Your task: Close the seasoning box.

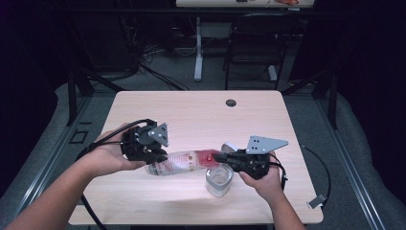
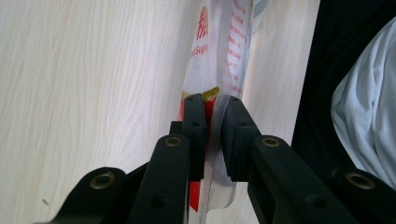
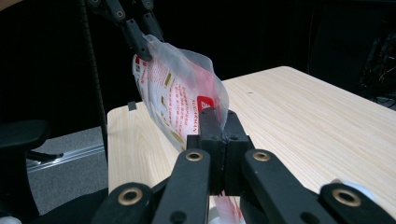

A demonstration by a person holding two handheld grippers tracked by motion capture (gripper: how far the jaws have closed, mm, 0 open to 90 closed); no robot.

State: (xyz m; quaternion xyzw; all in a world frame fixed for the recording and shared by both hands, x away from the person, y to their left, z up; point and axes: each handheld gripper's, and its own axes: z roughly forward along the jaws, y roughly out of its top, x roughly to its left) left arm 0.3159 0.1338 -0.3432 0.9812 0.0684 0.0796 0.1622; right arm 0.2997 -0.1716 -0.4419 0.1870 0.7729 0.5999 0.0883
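Plastic, thin and clear with red print, is what the packet [image 1: 179,162] is made of, and it is being held stretched in the air between the two claws, just above the tabletop [image 1: 201,115]. Its lower end is hanging directly over a small glass cup [image 1: 219,180], which is standing on the tabletop close under the right claw [image 1: 221,157]. A small white object [image 1: 229,145], perhaps a lid, is lying just behind the cup.

The left claw [image 1: 155,155] is being kept clamped on the far end of the packet, away from the cup; in the left gripper view its pads [image 2: 194,123] are seen pressing the folded film between them. The right claw is pressed fully together on the end of the packet nearest the cup, and in the right gripper view the film [image 3: 180,98] is seen rising from its jaws toward the other claw [image 3: 135,32].

The step in hand is judged to be the emptying of the packet into the cup. To do it well, the mouth should be kept exactly over the cup, the far end should be raised slowly, and both grips should be held firm, because the smooth film could be slipping out. The cup should not be knocked by the right claw.
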